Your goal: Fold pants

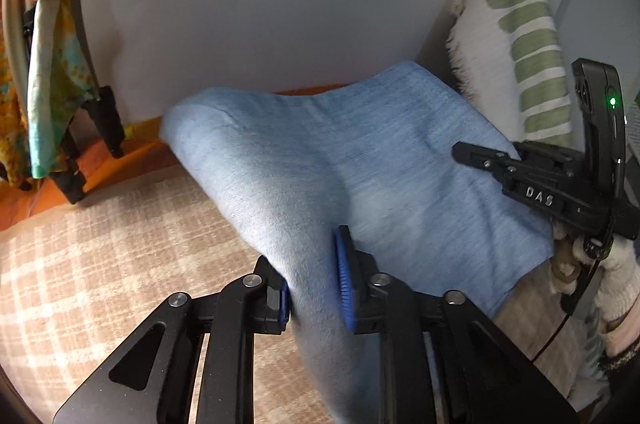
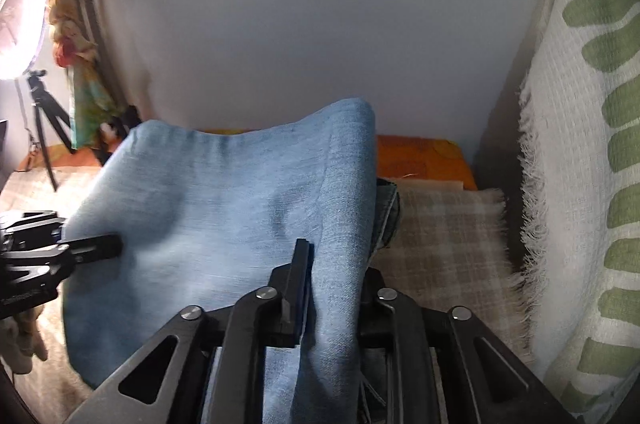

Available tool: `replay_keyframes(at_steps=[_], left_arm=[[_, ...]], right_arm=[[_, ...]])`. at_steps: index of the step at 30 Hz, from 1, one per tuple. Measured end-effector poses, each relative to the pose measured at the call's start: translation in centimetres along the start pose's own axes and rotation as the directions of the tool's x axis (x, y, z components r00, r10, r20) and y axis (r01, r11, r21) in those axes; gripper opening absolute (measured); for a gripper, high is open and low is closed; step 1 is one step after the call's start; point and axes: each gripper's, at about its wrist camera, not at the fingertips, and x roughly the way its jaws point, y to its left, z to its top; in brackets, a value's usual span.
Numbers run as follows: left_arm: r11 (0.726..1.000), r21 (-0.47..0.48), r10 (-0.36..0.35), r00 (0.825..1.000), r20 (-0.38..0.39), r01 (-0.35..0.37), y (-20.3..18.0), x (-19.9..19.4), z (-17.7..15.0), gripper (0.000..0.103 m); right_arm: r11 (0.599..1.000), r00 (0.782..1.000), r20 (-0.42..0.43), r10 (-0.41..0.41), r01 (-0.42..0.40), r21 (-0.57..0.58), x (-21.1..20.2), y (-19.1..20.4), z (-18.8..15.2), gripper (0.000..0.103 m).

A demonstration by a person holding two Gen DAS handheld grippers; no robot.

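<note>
Dim fisheye views; bright lamp (image 2: 18, 20) glare left.

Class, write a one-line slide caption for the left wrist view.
Left gripper and right gripper carry light-blue pants over a checked blanket.

The pants (image 1: 352, 160) are draped over a blanket (image 1: 100, 264) spread on the bed, before the wall (image 1: 280, 4). A pillow (image 1: 520, 36) is propped right of the pants; hung cloth (image 1: 52, 64) and a tripod (image 2: 44, 120) are found to their left.
</note>
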Motion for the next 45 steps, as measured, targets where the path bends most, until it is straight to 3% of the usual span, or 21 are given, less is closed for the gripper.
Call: replay_keyframes(at_steps=[1,3,7,15,26,35,45], left_arm=[[1.0,0.005,0.009,1.0,-0.004,-0.009,0.0,0.0,0.0,0.022],[1.0,0.015,0.019,1.0,-0.009,-0.019,-0.1,-0.3,-0.2,0.023],[0.998,0.02,0.058,0.998,-0.002,-0.058,-0.3,-1.2,-0.2,0.051],[0.996,0.02,0.081,0.994,0.074,-0.083,-0.6,-5.8,0.1,0.064],[0.994,0.054,0.081,0.985,0.153,-0.09,-2.0,-13.2,-1.5,0.066],[0.995,0.074,0.056,0.976,0.209,-0.073,-3.6,-19.1,-5.0,0.07],[0.992,0.099,0.055,0.97,0.239,-0.08,-3.8,-23.3,-10.5,0.073]], right_arm=[[0.999,0.999,0.002,-0.04,0.04,0.003,0.0,-0.1,0.0,0.033],[0.997,0.997,0.005,-0.075,0.075,0.009,-0.4,-0.4,0.1,0.041],[0.997,0.997,0.031,-0.075,0.074,0.012,-1.9,0.0,0.1,0.064],[0.997,0.995,0.066,-0.075,0.074,0.017,-5.1,1.4,-0.1,0.07],[0.997,0.988,0.134,-0.078,0.075,0.022,-13.2,5.1,-1.7,0.084],[0.991,0.975,0.18,-0.131,0.124,0.051,-19.4,8.6,-5.8,0.1],[0.983,0.968,0.192,-0.163,0.142,0.119,-23.2,12.3,-11.1,0.103]])
